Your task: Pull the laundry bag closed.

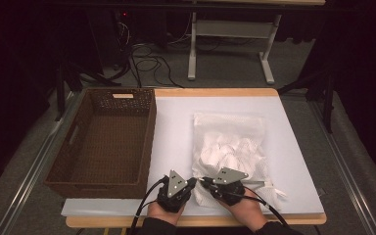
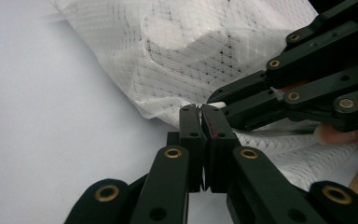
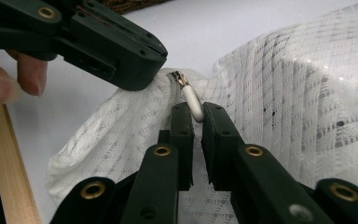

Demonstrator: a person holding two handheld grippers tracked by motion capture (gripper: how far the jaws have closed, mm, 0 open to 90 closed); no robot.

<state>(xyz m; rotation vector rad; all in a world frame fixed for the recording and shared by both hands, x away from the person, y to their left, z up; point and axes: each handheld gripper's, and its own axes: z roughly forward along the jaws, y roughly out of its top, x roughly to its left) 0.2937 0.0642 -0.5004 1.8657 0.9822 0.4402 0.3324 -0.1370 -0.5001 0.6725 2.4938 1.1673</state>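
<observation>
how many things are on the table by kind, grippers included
mesh laundry bag: 1, white, lying on the white mat
wicker basket: 1, brown, at the left
grippers: 2, left gripper shut on the bag's edge, right gripper closed on the zipper pull
total: 4

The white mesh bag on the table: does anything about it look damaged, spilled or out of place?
Nothing stands out. The white mesh bag lies on the white sheet beside the brown basket, bulging with white items, none spilled. The right gripper has its jaws around the zipper pull; the left gripper pinches the bag's edge.
</observation>
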